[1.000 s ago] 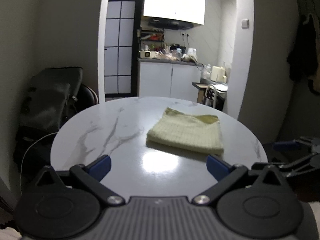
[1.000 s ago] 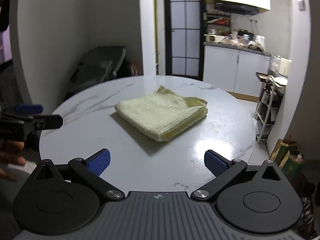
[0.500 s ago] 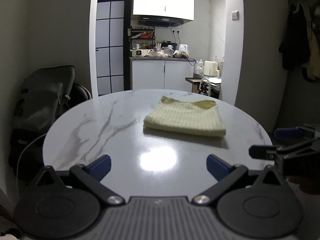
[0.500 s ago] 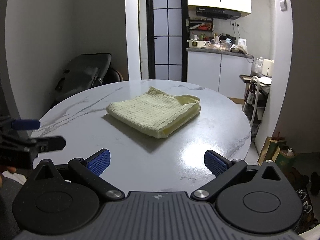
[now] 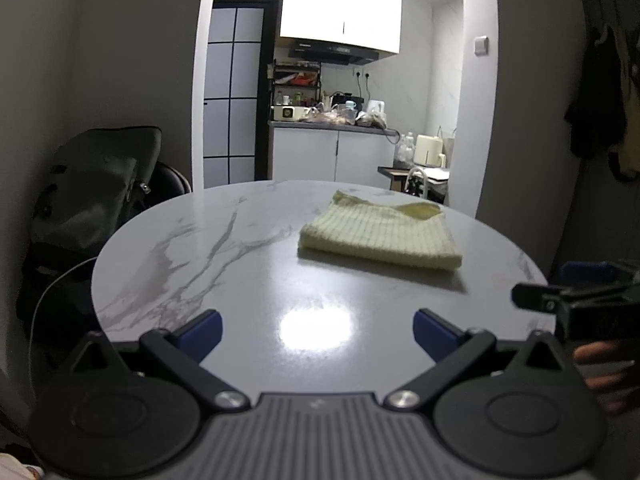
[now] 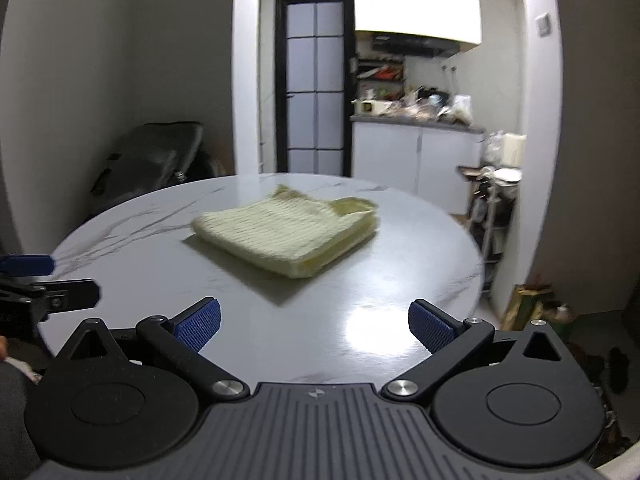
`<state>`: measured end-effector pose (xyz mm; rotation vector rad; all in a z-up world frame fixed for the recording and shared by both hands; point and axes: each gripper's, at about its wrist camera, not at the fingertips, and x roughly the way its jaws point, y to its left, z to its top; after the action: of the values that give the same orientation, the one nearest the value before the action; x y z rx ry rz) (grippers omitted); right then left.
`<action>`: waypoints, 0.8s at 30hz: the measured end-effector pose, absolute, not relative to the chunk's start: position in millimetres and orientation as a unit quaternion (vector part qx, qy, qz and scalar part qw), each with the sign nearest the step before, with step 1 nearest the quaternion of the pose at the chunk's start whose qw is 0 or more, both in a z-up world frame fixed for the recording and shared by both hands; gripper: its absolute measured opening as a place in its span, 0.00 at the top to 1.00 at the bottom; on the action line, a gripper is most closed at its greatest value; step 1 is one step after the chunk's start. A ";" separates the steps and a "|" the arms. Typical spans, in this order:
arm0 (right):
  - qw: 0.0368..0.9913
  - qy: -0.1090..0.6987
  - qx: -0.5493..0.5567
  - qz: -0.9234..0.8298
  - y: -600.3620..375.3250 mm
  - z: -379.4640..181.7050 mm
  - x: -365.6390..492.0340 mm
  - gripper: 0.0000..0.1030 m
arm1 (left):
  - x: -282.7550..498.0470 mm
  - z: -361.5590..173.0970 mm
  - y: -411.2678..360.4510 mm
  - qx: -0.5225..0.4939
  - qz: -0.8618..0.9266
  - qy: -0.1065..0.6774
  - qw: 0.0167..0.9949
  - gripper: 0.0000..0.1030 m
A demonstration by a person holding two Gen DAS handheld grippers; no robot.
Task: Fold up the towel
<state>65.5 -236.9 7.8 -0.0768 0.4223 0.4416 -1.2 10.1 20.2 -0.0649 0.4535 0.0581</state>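
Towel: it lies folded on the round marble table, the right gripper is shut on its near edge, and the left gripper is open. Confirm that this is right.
Not right on one count. The right gripper is open and short of the towel, touching nothing; the right wrist view shows it. The rest holds: the towel lies folded on the round marble table, and the left gripper is open.

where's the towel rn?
The folded yellow towel lies flat on the round marble table, right of centre in the left wrist view, toward the far edge. It is ahead of both open grippers, touching neither.
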 end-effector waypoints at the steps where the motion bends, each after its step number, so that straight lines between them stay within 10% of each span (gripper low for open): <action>1: 0.952 0.211 -0.028 0.220 -239.8 7.2 65.4 0.01 | -1.1 20.1 10.6 -0.033 0.028 0.225 0.973 0.00; 24: 0.952 0.222 -0.021 0.211 -235.6 -4.4 56.5 0.01 | -1.8 16.7 -0.5 -0.005 0.026 0.243 0.970 0.00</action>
<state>56.5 -235.6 -4.4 -0.0437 0.4509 0.4296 -1.8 -0.5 16.7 -0.0102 0.4914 0.0520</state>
